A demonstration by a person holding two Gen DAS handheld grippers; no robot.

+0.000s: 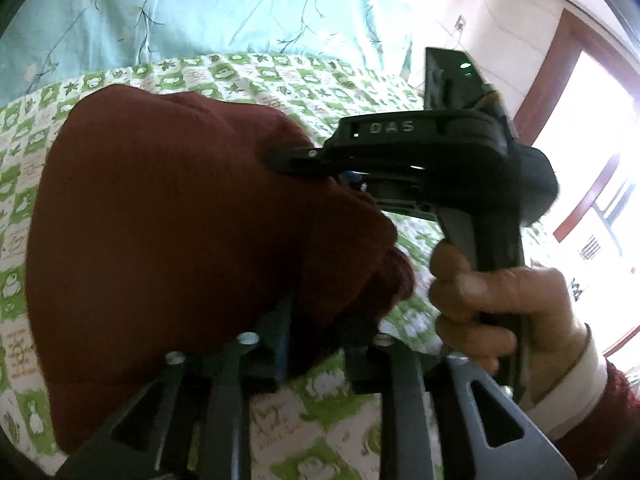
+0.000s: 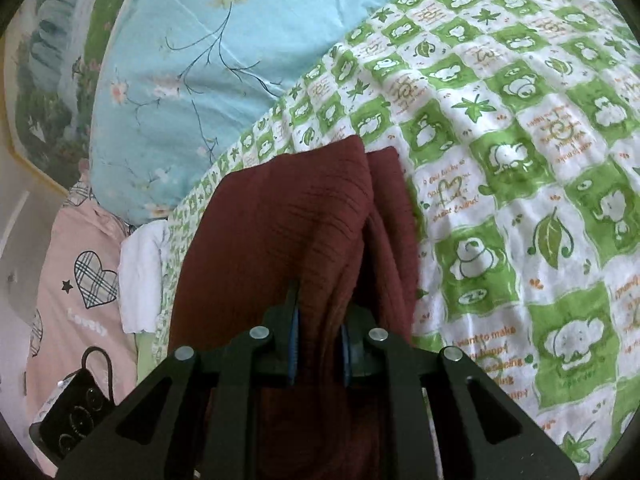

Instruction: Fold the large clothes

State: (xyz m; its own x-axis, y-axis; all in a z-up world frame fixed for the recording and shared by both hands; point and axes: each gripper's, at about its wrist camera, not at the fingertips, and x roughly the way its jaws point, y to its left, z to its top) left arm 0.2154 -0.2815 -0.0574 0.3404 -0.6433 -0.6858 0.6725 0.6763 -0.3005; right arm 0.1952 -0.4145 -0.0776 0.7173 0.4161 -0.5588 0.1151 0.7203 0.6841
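Note:
A dark red knitted garment (image 1: 180,220) lies bunched on the green-and-white checked bed sheet (image 1: 320,432). In the left wrist view my left gripper (image 1: 318,344) stands with its jaws apart. A fold of the garment sits between the fingertips, and the sheet shows through the gap below it. My right gripper (image 1: 288,164) comes in from the right, held by a hand (image 1: 492,300), its tips buried in the cloth. In the right wrist view the right gripper (image 2: 320,344) is shut on a thick fold of the garment (image 2: 280,220), blue pads (image 2: 294,344) pressing both sides.
A light blue floral quilt (image 2: 192,60) lies beyond the sheet (image 2: 520,160). To the left are a pink pillow with hearts (image 2: 72,280), a white cloth (image 2: 140,280) and a black phone (image 2: 76,420). A bright window (image 1: 592,160) is on the right.

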